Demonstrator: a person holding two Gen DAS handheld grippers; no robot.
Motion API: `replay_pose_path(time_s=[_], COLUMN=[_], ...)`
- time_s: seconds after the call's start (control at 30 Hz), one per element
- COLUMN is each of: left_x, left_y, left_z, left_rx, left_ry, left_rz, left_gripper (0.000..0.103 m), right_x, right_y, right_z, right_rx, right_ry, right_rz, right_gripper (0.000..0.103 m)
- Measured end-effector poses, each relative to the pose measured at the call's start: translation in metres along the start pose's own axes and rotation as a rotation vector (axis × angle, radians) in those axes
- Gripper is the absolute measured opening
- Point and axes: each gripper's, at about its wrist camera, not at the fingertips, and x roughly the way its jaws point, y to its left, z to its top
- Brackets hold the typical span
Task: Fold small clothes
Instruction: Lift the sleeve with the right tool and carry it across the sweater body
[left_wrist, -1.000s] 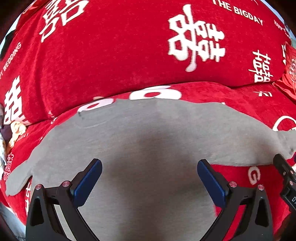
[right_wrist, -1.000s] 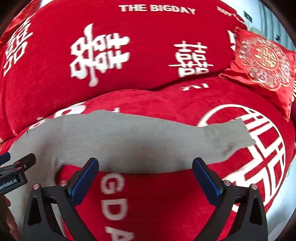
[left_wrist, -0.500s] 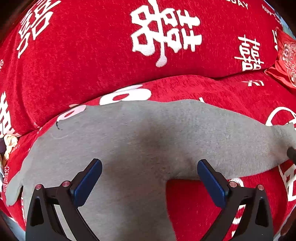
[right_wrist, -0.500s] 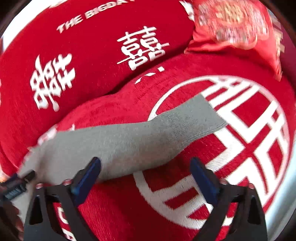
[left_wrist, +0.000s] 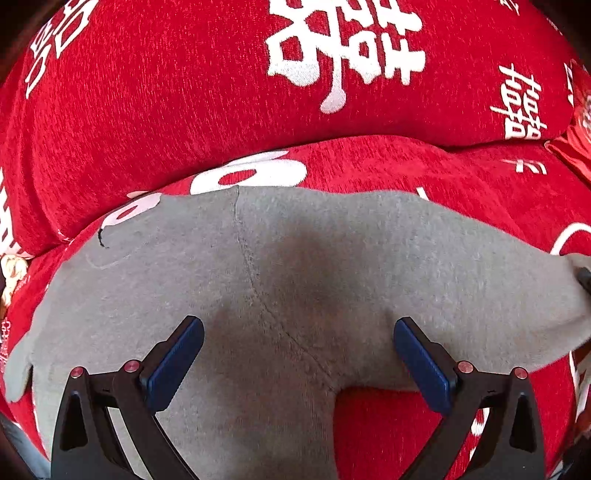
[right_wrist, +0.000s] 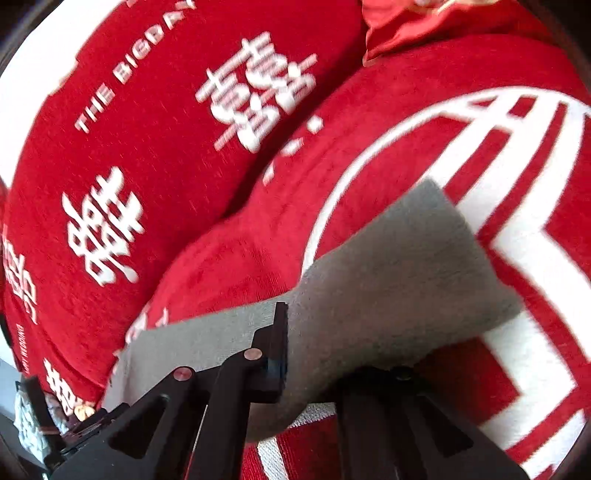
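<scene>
Grey and soft, the pants (left_wrist: 303, 288) lie spread flat on the red sofa seat (left_wrist: 461, 173), with the waist toward the back cushion (left_wrist: 184, 92) and one leg (right_wrist: 399, 280) reaching out to the right. I think they are laid flat like this so the halves can be lined up for a neat fold.

The right gripper (right_wrist: 314, 354) has this leg between its fingers, partway along, with the cuff lying past it on the big white pattern. One finger (right_wrist: 275, 354) presses on top of the cloth. The other sits under the edge and is mostly hidden. They look pinched on the leg, though the picture is blurry. My guess is it holds there so the leg can be swung over onto the other one.

The left gripper (left_wrist: 299, 354) hangs over the middle of the pants with its blue pads (left_wrist: 173, 365) wide apart, holding nothing. It sits near where the legs split, maybe ready to press that spot down as the fold line.
</scene>
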Motion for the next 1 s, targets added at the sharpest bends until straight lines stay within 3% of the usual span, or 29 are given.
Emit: replay_pose_path(time_s=[0.1, 0.23, 0.33, 0.57, 1.0], left_x=[0.006, 0.027, 0.026, 0.01, -0.011], left_y=[0.002, -0.003, -0.006, 0.015, 0.08], left_z=[0.005, 0.009, 0.011, 0.004, -0.008], left_rx=[-0.034, -0.056, -0.033, -0.058, -0.126], left_ry=[0.008, 0.105, 0.088, 0.069, 0.04], left_rz=[-0.011, -0.062, -0.063, -0.081, -0.122], left_gripper=[0.103, 0.103, 0.103, 0.103, 0.103], right_x=[-0.018, -0.022, -0.019, -0.042, -0.071], right_y=[0.009, 0.024, 0.025, 0.047, 0.158], right_z=[-0.002, -0.005, -0.005, -0.01, -0.017], right_rx=[-0.05, -0.134, -0.167, -0.257, -0.458], right_ry=[-0.055, -0.075, -0.07, -0.121, -0.195], right_rz=[0.005, -0.073, -0.161, -0.216, -0.25], right_gripper=[0.005, 0.005, 0.004, 0.004, 0.004])
